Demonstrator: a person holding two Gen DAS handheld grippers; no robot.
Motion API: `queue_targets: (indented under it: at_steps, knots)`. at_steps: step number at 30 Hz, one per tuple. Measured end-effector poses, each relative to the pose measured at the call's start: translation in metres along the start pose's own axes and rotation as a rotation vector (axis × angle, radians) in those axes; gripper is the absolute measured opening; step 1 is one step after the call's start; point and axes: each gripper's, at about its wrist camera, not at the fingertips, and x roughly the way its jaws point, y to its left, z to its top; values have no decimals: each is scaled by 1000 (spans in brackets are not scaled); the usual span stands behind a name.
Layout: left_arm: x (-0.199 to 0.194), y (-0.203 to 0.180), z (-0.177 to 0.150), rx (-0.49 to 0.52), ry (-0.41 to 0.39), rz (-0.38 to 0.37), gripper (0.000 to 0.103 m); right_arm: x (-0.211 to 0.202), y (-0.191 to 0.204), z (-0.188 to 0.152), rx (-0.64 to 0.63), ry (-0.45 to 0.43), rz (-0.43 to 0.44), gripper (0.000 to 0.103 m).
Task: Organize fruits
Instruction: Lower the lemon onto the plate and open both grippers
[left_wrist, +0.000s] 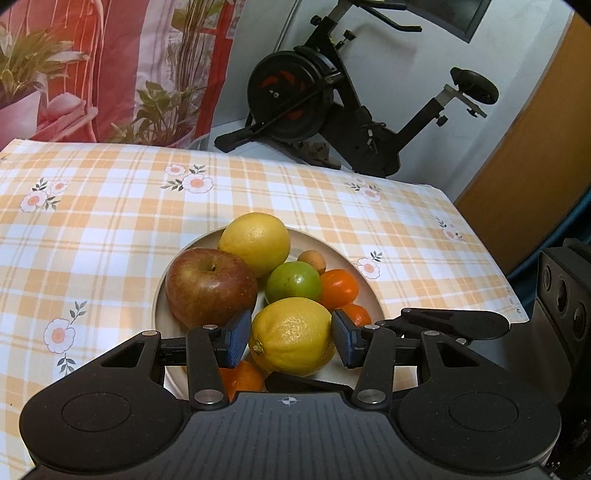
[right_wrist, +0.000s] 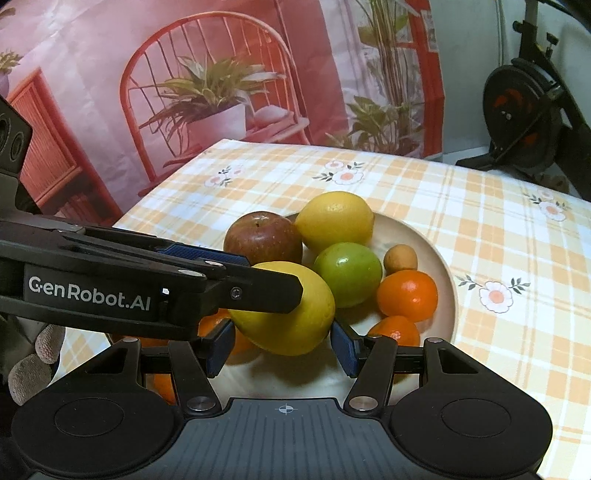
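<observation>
Right now the left gripper (left_wrist: 291, 338) is straddling the near lemon (left_wrist: 291, 336) w/ its blue pads (left_wrist: 236, 338) apart, one on each side; whether they're touching the rind or just beside it can't be told. In the right wrist view the same gripper's finger is crossing over that lemon (right_wrist: 291, 314) from the left. The right gripper (right_wrist: 282, 349) is hovering low at the plate's near side, fingers apart, nothing btwn them; the lemon is sitting just ahead of the pads.

Step in hand, as I'm judging it: picking the near lemon off the cream plate (left_wrist: 343, 258). Next move is calling for closing the pads squarely on the lemon's middle, then lifting straight up, since it's resting amid other fruit.

Neighbours are crowding it: red apple (left_wrist: 210, 286) to the left-rear, green lime (left_wrist: 293, 282) right behind, mandarins (left_wrist: 338, 288) to the right, another partly hidden under the left finger (left_wrist: 242, 380). A second lemon (left_wrist: 255, 243) and a small tan fruit (left_wrist: 312, 261) are lying at the far side.

Room: the checked tablecloth (left_wrist: 110, 229) is offering open cloth left of and beyond the plate. The table's right edge is near the plate, so setting down leftward looks safer. An exercise bike (left_wrist: 332, 99) is standing well beyond the far edge.
</observation>
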Motion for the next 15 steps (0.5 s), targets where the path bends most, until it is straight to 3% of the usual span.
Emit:
queue_targets:
  at_steps: [15]
  knots:
    - [-12,8,-3,-26,-23,18,48,11,7,2,19,17,-26,54]
